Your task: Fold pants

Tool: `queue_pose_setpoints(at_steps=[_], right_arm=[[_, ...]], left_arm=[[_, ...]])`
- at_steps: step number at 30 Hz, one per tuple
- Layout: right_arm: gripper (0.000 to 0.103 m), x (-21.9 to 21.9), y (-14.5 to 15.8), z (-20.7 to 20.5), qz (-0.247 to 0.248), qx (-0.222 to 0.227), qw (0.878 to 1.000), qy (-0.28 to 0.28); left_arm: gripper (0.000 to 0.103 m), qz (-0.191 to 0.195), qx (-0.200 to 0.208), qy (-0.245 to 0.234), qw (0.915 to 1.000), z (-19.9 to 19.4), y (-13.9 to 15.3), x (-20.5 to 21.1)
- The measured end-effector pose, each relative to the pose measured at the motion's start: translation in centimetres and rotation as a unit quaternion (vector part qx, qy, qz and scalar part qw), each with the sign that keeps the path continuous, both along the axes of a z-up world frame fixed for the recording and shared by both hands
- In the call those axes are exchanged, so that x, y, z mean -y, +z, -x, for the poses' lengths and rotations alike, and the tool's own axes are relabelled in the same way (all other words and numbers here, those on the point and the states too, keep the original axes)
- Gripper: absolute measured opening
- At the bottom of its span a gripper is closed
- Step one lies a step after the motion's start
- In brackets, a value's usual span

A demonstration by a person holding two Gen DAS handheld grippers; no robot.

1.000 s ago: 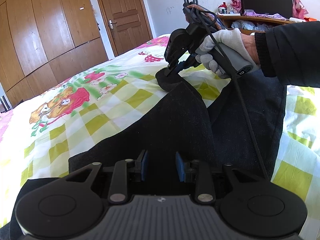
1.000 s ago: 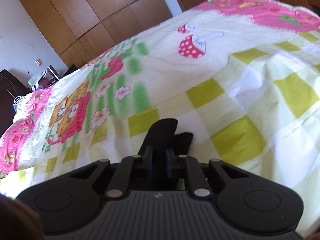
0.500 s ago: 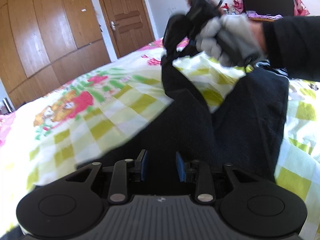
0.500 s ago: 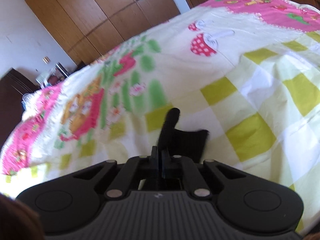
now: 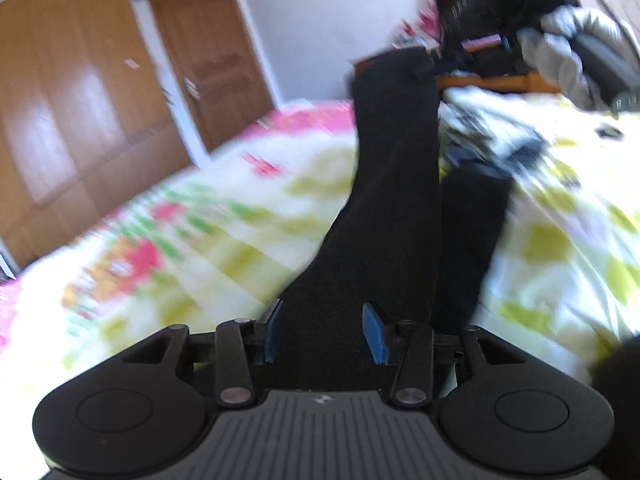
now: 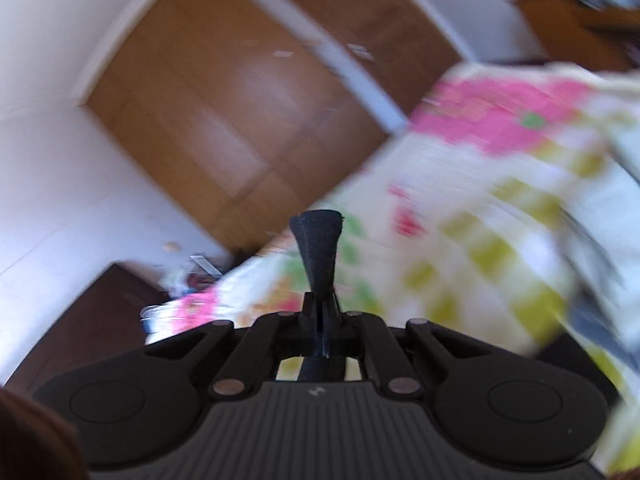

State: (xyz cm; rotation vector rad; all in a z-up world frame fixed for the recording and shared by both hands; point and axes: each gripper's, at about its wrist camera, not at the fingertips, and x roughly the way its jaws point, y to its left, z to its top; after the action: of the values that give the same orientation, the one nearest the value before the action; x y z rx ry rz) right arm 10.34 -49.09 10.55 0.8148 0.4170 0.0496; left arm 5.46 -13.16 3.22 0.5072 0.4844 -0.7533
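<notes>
My right claw (image 6: 320, 320) is clenched on the hem of one leg of the pants (image 5: 394, 208), a tuft of dark cloth poking out past its tips. From the left wrist view that leg runs as a taut dark band from the bed (image 5: 224, 240) up to the right claw high at the far right, in my gloved hand (image 5: 568, 56). The rest of the pants lies on the bed, the second leg (image 5: 472, 216) flat just beside the raised one.

My left claw (image 5: 320, 332) has just been opening. Its blue pads (image 5: 374, 334) stand apart with dark cloth between them, and they do not seem to press on it, so I count that claw released.

I judge this to be the first fold: one leg lifted, to be carried across and laid on its mate. The next move calls for keeping the band taut, bringing the hem over the other leg and lowering it so the edges line up before I let go. The left claw may need to pin the waist end again, or the whole garment could slide.

Around me: a wooden wardrobe (image 5: 68, 120) and door (image 5: 216, 64) beyond the bed, a cluttered shelf (image 5: 492, 80) behind the right hand. Small dark things lie on the bed at far right, too blurred to name. Nothing sits on the lower leg.
</notes>
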Motion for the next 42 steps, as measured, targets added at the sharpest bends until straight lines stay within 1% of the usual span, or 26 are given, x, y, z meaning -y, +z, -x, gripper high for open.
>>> queue_pose_setpoints(at_steps=[2, 4, 5, 6, 7, 10, 11, 12, 14, 16, 17, 18, 20, 21, 23, 26, 27, 29, 30, 31, 34, 35, 37, 38, 40, 42], right_arm=[[0.003, 1.9, -5.6, 1.0, -0.026, -0.079, 0.996, -0.041], [0.004, 3.1, -10.5, 1.6, -0.033, -0.143, 0.986, -0.074], [0.004, 3.6, -12.4, 2.0, -0.040, -0.163, 0.982, -0.086], [0.004, 4.0, -13.8, 2.4, -0.061, -0.168, 0.979, -0.094], [0.004, 4.3, -14.7, 2.8, -0.079, -0.164, 0.978, -0.098], [0.005, 4.2, -15.0, 3.0, -0.093, -0.143, 0.980, -0.102], [0.007, 4.1, -14.9, 2.9, -0.092, -0.138, 0.981, -0.099], [0.009, 4.1, -14.8, 2.5, -0.091, -0.139, 0.982, -0.095], [0.009, 4.2, -14.8, 2.4, -0.090, -0.137, 0.982, -0.090], [0.009, 4.1, -14.7, 1.9, -0.083, -0.134, 0.984, -0.079], [0.007, 3.9, -14.5, 1.8, -0.073, -0.140, 0.985, -0.077], [0.005, 3.8, -14.4, 1.6, -0.063, -0.146, 0.984, -0.076], [0.005, 3.7, -13.7, 1.8, -0.058, -0.139, 0.986, -0.071], [0.005, 3.8, -13.1, 2.0, -0.060, -0.129, 0.987, -0.068], [0.004, 4.0, -11.4, 2.6, -0.069, -0.102, 0.991, -0.060], [0.004, 3.6, -8.9, 3.3, -0.052, -0.073, 0.995, -0.049], [0.004, 3.5, -8.5, 3.5, -0.050, -0.069, 0.995, -0.048], [0.004, 3.6, -8.4, 3.7, -0.048, -0.068, 0.996, -0.045], [0.004, 3.6, -8.7, 3.7, -0.039, -0.076, 0.995, -0.048], [0.004, 3.8, -9.5, 3.6, -0.038, -0.092, 0.994, -0.051], [0.004, 4.8, -12.3, 3.2, -0.059, -0.131, 0.988, -0.062], [0.004, 4.9, -13.0, 3.1, -0.065, -0.141, 0.986, -0.060], [0.006, 4.5, -13.2, 3.2, -0.052, -0.145, 0.987, -0.055], [0.007, 4.3, -13.2, 3.2, -0.043, -0.144, 0.987, -0.054], [0.009, 4.1, -13.4, 3.2, -0.044, -0.141, 0.988, -0.049], [0.009, 3.9, -13.7, 3.1, -0.045, -0.146, 0.987, -0.044]], left_arm=[[0.056, -0.023, -0.017, -0.013, 0.9995, 0.7, -2.2, 1.3], [0.056, -0.046, -0.018, -0.023, 0.9985, 1.4, -3.6, 2.2], [0.056, -0.051, -0.017, -0.026, 0.9982, 1.7, -3.9, 2.4], [0.056, -0.053, -0.017, -0.029, 0.9980, 1.9, -4.0, 2.5], [0.056, -0.051, -0.019, -0.030, 0.9981, 2.0, -4.0, 2.5], [0.056, -0.052, -0.020, -0.026, 0.9981, 1.8, -4.1, 2.6], [0.056, -0.052, -0.021, -0.024, 0.9981, 1.8, -4.2, 2.7], [0.056, -0.050, -0.021, -0.022, 0.9983, 1.8, -4.2, 2.7], [0.056, -0.044, -0.025, -0.021, 0.9985, 1.8, -4.3, 2.8], [0.056, -0.050, -0.027, -0.023, 0.9981, 1.8, -4.6, 3.1], [0.051, -0.056, -0.026, -0.024, 0.9978, 1.6, -4.8, 3.2], [0.041, -0.063, -0.026, -0.026, 0.9973, 1.6, -5.0, 3.4], [0.033, -0.068, -0.030, -0.030, 0.9968, 1.6, -5.0, 3.7], [0.031, -0.069, -0.022, -0.027, 0.9970, 1.7, -4.8, 3.8], [0.031, -0.070, -0.006, -0.029, 0.9971, 2.2, -4.2, 4.0], [0.030, -0.064, 0.005, -0.033, 0.9974, 2.6, -3.9, 4.2], [0.027, -0.069, 0.004, -0.033, 0.9971, 2.6, -4.1, 4.4], [0.023, -0.068, -0.015, -0.028, 0.9972, 2.2, -4.7, 4.6], [0.020, -0.069, -0.021, -0.026, 0.9971, 2.0, -4.9, 4.7], [0.020, -0.069, -0.022, -0.026, 0.9970, 2.0, -5.0, 4.7], [0.020, -0.073, -0.023, -0.031, 0.9966, 2.3, -4.4, 4.0], [0.024, -0.077, -0.018, -0.040, 0.9960, 2.6, -4.1, 3.6], [0.026, -0.085, 0.006, -0.041, 0.9955, 3.5, -4.0, 2.8], [0.028, -0.091, 0.008, -0.040, 0.9950, 3.7, -4.2, 2.5], [0.033, -0.113, 0.011, -0.039, 0.9928, 3.9, -5.1, 2.3], [0.036, -0.110, 0.002, -0.043, 0.9930, 4.2, -5.2, 1.7]])
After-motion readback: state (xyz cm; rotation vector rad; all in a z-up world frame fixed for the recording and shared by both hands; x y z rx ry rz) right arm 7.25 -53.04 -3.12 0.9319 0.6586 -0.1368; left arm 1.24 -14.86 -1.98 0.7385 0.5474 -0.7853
